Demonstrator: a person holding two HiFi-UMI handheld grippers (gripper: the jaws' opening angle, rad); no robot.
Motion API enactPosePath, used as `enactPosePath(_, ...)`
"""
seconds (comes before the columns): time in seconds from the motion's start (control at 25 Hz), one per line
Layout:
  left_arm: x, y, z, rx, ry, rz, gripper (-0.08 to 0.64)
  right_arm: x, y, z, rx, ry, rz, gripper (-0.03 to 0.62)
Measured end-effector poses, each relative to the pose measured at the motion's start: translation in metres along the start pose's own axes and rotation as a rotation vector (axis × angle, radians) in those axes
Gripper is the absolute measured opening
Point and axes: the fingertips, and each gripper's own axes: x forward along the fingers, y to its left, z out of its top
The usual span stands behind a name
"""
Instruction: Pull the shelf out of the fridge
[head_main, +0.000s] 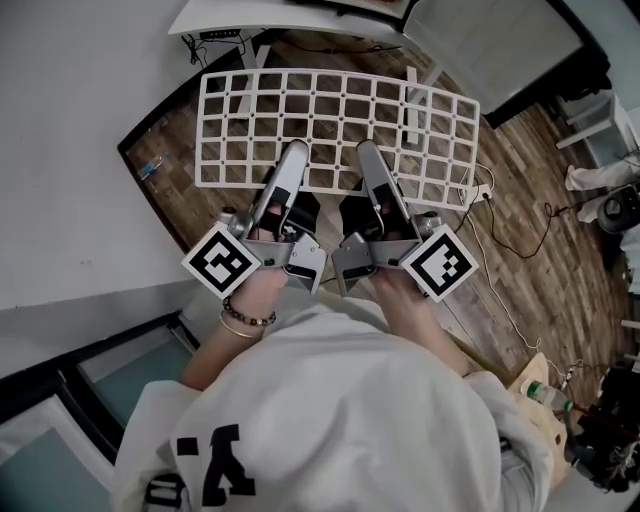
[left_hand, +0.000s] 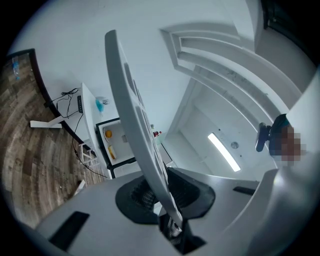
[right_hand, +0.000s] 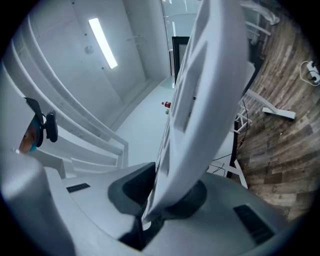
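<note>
A white plastic grid shelf (head_main: 340, 120) hangs level above the wooden floor, clear of any fridge. My left gripper (head_main: 290, 165) is shut on its near edge left of the middle. My right gripper (head_main: 368, 160) is shut on the same edge just to the right. In the left gripper view the shelf (left_hand: 132, 110) runs edge-on between the black pads (left_hand: 187, 192) of the left gripper (left_hand: 162, 202). The right gripper view shows the shelf (right_hand: 210, 85) clamped the same way in the right gripper (right_hand: 165, 200). Both hands and a white-shirted body fill the lower head view.
A white wall panel (head_main: 70, 150) stands at the left, with a glass-fronted panel (head_main: 120, 370) below it. A white desk (head_main: 230, 15) lies beyond the shelf. Cables and a power strip (head_main: 485, 185) trail on the floor (head_main: 520, 270) at the right.
</note>
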Motion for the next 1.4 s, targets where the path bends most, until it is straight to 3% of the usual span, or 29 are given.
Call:
enactPosePath(0.52,-0.028,-0.013,-0.012,0.0,0.001,-0.003,0.057,-0.028,0.014,-0.013,-0.065,-0.012,-0.003,0.067)
enactPosePath(1.4,-0.029,-0.014,-0.016,-0.022,0.028,0.0,0.057,-0.034,0.014,-0.014,-0.071,-0.029,-0.03,0.067)
